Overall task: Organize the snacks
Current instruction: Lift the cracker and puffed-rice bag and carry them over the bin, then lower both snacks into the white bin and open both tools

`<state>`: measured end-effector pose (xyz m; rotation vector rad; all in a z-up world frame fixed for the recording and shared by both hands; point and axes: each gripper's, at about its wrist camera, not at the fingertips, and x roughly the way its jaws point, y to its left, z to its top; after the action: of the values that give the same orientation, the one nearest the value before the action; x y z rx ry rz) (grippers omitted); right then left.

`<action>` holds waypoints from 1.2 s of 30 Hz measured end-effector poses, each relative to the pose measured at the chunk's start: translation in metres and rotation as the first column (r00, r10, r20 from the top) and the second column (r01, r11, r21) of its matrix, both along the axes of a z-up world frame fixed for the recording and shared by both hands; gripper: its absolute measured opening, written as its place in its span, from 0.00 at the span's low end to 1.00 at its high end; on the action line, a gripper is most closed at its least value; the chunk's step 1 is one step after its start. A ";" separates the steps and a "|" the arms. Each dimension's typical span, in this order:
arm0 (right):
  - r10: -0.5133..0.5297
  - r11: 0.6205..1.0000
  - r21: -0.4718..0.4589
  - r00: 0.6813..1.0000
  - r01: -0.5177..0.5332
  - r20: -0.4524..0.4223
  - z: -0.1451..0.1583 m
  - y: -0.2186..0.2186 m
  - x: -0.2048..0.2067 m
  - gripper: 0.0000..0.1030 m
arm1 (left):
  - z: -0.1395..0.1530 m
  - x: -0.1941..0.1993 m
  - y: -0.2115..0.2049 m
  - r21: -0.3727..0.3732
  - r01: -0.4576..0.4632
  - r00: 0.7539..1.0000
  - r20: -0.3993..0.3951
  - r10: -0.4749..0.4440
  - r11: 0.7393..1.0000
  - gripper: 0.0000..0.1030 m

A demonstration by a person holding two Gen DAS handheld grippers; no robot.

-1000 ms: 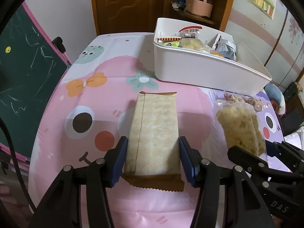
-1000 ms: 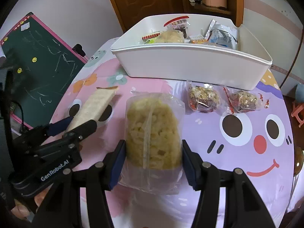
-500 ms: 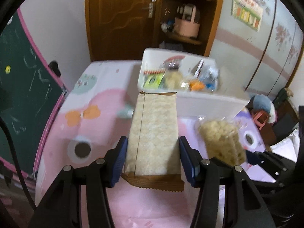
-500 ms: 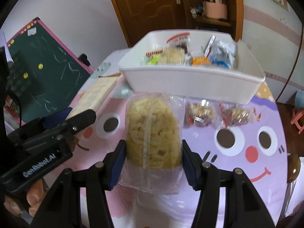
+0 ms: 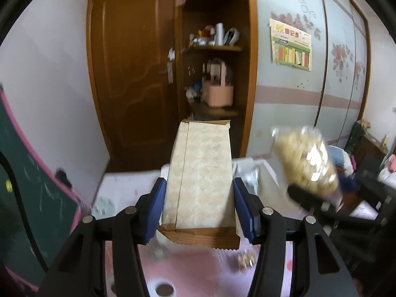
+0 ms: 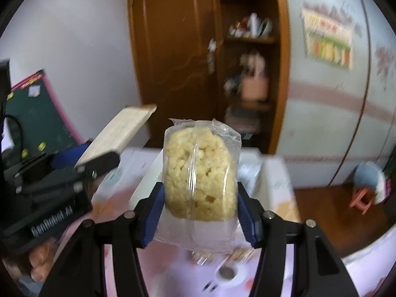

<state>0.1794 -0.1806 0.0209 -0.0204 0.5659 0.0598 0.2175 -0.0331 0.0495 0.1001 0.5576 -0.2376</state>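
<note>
Motion blur is smearing the white bin (image 6: 272,185) behind both packets. Left tongs (image 5: 198,205) are clamping the tan packet (image 5: 200,173), right tongs (image 6: 198,203) the clear puffed-snack bag (image 6: 200,173), both raised above the table (image 5: 193,267).

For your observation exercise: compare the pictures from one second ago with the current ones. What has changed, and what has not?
Both packets rose off the table: the left gripper lifted the beige packet, the right gripper the clear bag of puffed snack, toward the white bin. Both grips unchanged; no packet released.
</note>
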 end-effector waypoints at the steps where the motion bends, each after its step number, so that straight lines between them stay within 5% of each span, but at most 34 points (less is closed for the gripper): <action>1: -0.022 1.000 -0.019 0.999 0.022 0.025 0.012 -0.004 0.009 0.54 | 0.006 0.007 -0.006 0.014 -0.001 1.000 0.015 0.001 1.000 0.51; 8: -0.105 0.991 -0.075 0.994 0.108 0.042 0.029 -0.019 0.065 0.54 | 0.014 0.063 -0.031 0.049 -0.017 1.000 0.000 0.017 0.999 0.51; 18: -0.081 0.997 0.009 0.989 0.082 -0.125 -0.022 -0.036 0.126 0.55 | -0.043 0.132 -0.044 0.111 -0.053 0.989 -0.131 0.068 0.992 0.51; 20: -0.078 0.996 0.021 0.986 0.082 -0.147 -0.031 -0.038 0.132 0.55 | -0.055 0.138 -0.044 0.133 -0.070 0.985 -0.149 0.090 0.989 0.60; 22: -0.072 0.996 0.044 0.981 0.081 -0.178 -0.038 -0.040 0.135 0.60 | -0.063 0.144 -0.044 0.146 -0.076 0.982 -0.163 0.100 0.986 0.90; 36: -0.115 0.992 0.028 0.968 0.124 -0.222 -0.045 -0.045 0.120 0.69 | -0.067 0.120 -0.042 0.193 -0.065 0.979 -0.176 0.100 0.979 0.92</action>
<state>0.2993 -0.2257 -0.0237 0.0615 0.7859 -0.0442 0.3372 -0.0752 -0.0173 0.2382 0.7675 -0.1133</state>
